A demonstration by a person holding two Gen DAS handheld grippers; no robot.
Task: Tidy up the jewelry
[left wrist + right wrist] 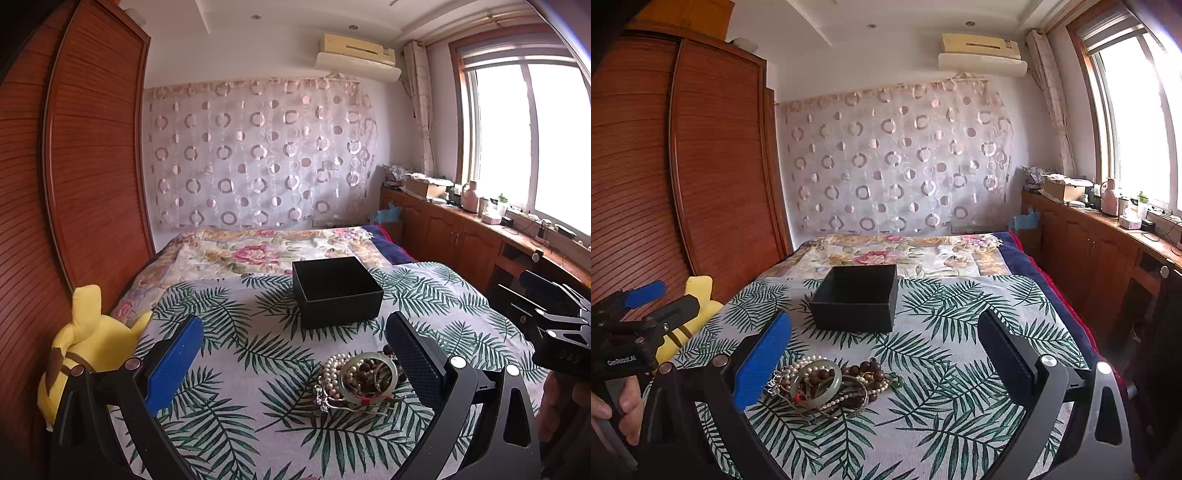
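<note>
Tangled jewelry pile at lower centre, pale green bangle, pearl strands, dark wooden beads, open black box above it, both tongs spread wide, empty

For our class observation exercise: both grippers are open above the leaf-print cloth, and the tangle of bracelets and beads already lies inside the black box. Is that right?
Not quite. The tangle of bracelets and beads lies on the leaf-print cloth, in front of the black box, whose visible interior shows no jewelry. The right wrist view shows this plainly. The rest holds: the left gripper and right gripper are both open above the cloth.
</note>
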